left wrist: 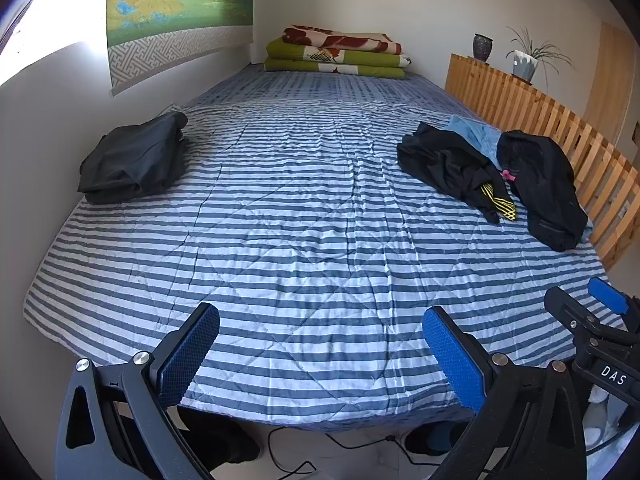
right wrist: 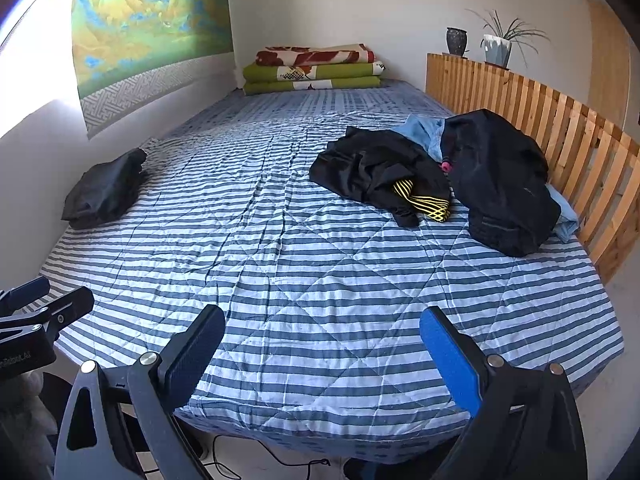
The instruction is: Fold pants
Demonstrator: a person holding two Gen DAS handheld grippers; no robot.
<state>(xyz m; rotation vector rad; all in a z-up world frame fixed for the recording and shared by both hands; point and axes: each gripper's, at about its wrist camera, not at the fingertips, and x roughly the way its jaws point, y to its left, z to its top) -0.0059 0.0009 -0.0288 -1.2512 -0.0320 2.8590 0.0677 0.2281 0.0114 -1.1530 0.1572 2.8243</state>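
Nearest to us, over the foot of the bed point(left wrist: 320, 360), both claws hang spread wide with nothing between their blue pads: the left claw point(left wrist: 320, 356) and the right claw point(right wrist: 322, 356), each tipped down toward the striped quilt point(right wrist: 320, 280).

Farther up on our right, close to the wooden rail point(right wrist: 540, 120), lies the unfolded heap. Black pants with a yellow-patterned band point(right wrist: 380, 176) are spread loose toward the middle, a bulkier black garment point(right wrist: 500, 184) is slumped beside them, and a light blue piece point(right wrist: 424, 130) shows underneath. Across the bed, against the wall, sits a folded dark bundle point(left wrist: 134, 160), which looks finished.

We judge the pants soft, light and limp: they will sag and drag, not hold a shape, and thin fabric may slip from a shallow pinch. We would take them at the waistband, one claw at each end, where the cloth is thickest; which edge that is we cannot tell for sure. Lifting clear of the neighbouring garment matters, since the two touch.

At the far end rest stacked blankets point(left wrist: 336, 54).
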